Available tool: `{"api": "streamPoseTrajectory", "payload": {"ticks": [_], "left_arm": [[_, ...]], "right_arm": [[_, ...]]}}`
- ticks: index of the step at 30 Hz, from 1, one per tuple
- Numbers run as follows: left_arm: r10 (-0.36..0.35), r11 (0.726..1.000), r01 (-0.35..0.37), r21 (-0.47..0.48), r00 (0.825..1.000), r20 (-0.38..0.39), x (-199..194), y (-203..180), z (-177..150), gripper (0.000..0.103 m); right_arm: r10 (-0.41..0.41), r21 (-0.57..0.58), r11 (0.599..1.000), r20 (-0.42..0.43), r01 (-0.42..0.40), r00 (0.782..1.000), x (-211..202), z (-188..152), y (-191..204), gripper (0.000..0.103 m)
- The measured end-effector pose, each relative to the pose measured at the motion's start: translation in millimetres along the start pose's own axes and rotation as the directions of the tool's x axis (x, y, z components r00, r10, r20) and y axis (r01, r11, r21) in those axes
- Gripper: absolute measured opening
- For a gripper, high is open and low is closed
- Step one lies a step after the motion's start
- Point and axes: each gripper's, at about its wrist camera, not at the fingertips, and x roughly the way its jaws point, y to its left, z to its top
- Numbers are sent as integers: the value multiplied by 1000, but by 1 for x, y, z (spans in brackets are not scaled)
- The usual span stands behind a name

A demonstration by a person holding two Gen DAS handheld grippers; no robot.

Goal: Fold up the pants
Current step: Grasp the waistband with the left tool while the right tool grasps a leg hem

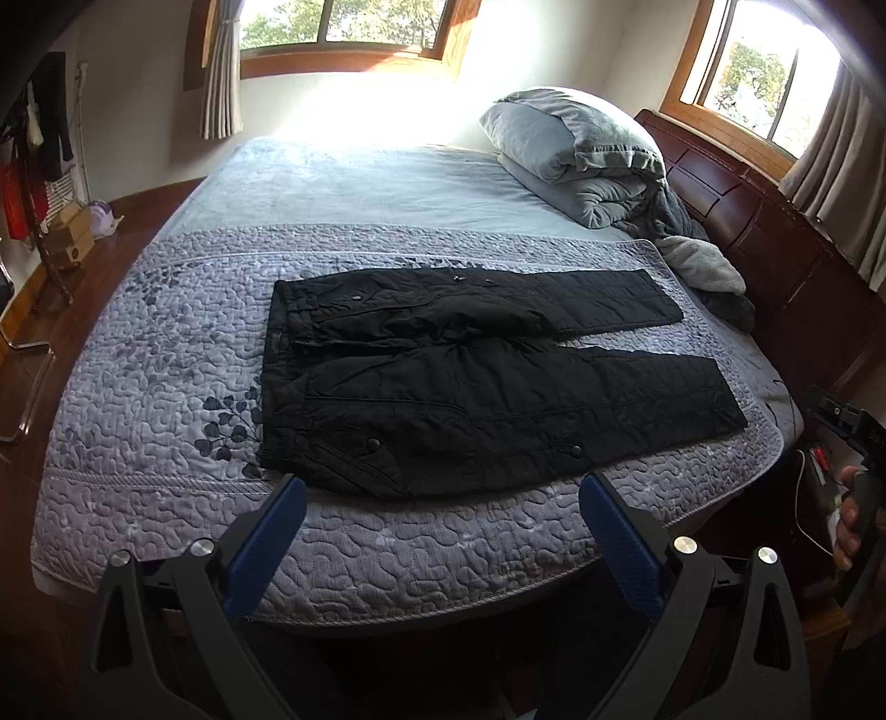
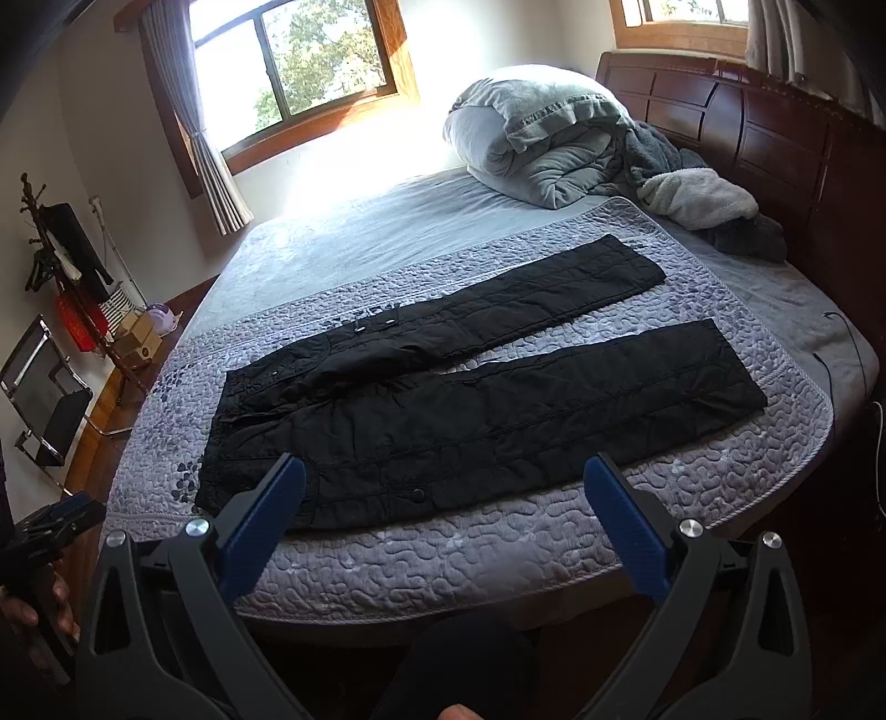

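Left hand-held gripper and right hand-held gripper: both with blue pads spread wide, nothing held, poised over the near bed edge. Black pants lie flat and unfolded on the quilted bedspread, waistband left, legs right and slightly apart. Far right: bundled grey duvet against the wooden headboard. Windows beyond.

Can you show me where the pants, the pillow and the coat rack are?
pants (image 1: 498,387), left wrist view, on the near leg.
pillow (image 2: 487,127), right wrist view, on its pale side.
coat rack (image 2: 41,232), right wrist view, on its post.
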Motion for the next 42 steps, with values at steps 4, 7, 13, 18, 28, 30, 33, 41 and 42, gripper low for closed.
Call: {"api": "streamPoseTrajectory", "payload": {"ticks": [4, 7, 13, 18, 28, 30, 33, 41, 42], "left_arm": [[49, 996, -57, -73, 993, -106, 48, 55, -3, 99], [-64, 973, 27, -231, 986, -155, 83, 104, -5, 99], [-219, 849, 102, -519, 961, -170, 153, 172, -11, 99], [-232, 784, 66, -617, 953, -194, 200, 192, -16, 92], [-215, 762, -9, -648, 940, -266, 236, 181, -27, 40], [-218, 744, -2, -668, 944, -246, 234, 184, -29, 35], [-215, 724, 12, -689, 954, -209, 231, 185, -33, 30], [-121, 768, -61, -637, 964, -238, 238, 172, -26, 31], [-120, 768, -65, -638, 963, -242, 239, 174, -27, 33]], "right_arm": [[-26, 75, 997, -115, 35, 993, 53, -7, -51, 101], [11, 178, 984, -195, 24, 981, 98, -19, -96, 100], [28, 297, 953, -262, 53, 965, 146, -40, -150, 100], [50, 336, 941, -270, 46, 962, 161, -51, -165, 100], [118, 496, 868, -223, 8, 968, 175, -49, -230, 100], [107, 545, 838, -175, 5, 979, 172, -43, -260, 100], [86, 645, 764, -99, -2, 991, 169, -36, -315, 100], [76, 779, 627, -61, 0, 995, 192, -28, -422, 74], [67, 782, 624, -65, 8, 996, 195, -27, -431, 74]]}}
